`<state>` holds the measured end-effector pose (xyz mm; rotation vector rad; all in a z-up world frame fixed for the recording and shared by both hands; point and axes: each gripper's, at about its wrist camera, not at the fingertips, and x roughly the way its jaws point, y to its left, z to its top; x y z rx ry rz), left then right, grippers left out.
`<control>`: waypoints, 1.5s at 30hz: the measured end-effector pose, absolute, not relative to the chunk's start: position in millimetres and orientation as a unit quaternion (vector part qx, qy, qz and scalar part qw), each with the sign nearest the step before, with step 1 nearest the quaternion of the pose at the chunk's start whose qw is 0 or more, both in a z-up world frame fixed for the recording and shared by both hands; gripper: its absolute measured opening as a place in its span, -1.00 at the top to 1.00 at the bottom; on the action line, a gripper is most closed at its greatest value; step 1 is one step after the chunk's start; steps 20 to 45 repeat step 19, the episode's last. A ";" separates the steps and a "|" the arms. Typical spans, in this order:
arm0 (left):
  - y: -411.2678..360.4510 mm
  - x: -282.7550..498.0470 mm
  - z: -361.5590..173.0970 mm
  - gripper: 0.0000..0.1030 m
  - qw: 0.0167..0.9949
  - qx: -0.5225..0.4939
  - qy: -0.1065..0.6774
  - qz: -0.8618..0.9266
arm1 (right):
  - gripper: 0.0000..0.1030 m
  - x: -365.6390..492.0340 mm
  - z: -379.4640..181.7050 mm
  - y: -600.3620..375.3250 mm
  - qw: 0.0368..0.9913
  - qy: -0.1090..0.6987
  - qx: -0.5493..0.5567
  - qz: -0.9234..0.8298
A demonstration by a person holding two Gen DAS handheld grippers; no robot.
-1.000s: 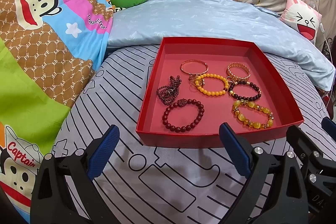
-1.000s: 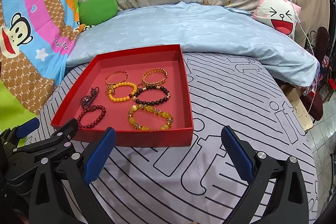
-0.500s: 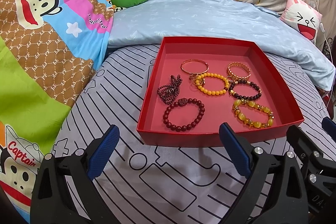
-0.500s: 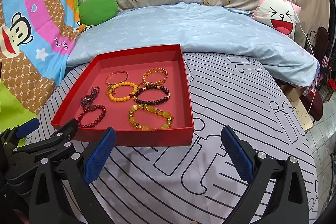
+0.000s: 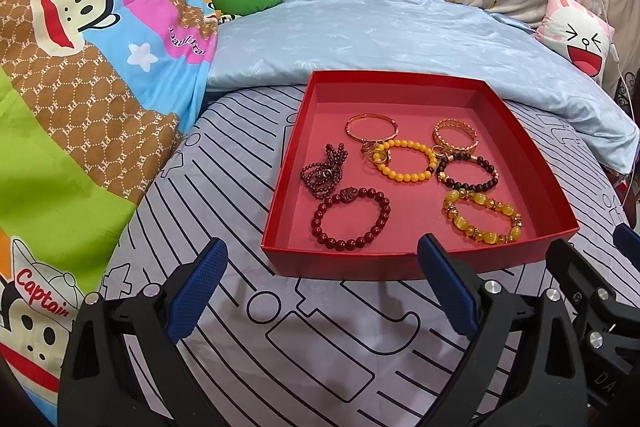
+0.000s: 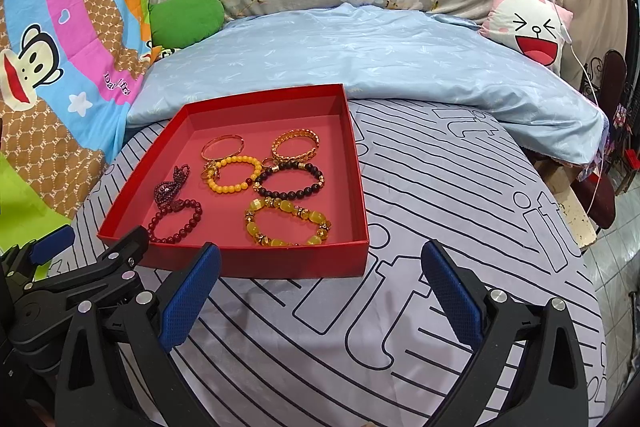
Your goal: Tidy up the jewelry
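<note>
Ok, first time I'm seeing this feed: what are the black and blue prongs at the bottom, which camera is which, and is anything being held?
The prongs are two hand-held grippers, one in each of a person's hands. Each carries a camera that looks forward along its fingers. One picture looks past the left hand-held gripper, the other past the right hand-held gripper. Both are open and hold nothing. Ahead, on a striped bedsheet, sits a red tray. In it lie a dark red bead bracelet, a yellow bead bracelet, a chunky amber bracelet, a black bead bracelet, two gold bangles and a dark coiled strand.
</note>
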<state>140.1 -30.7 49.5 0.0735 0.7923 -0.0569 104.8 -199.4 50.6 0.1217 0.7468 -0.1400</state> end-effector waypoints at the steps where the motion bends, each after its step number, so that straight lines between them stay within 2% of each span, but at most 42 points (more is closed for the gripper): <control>1: -30.8 140.0 49.5 -0.77 0.921 0.036 0.386 -0.028 | -0.88 104.8 50.6 -199.7 0.927 0.364 0.060 -0.068; 45: -32.5 136.3 54.6 -0.77 0.925 0.045 0.376 -0.022 | -0.88 105.1 49.0 -200.6 0.926 0.366 0.059 -0.070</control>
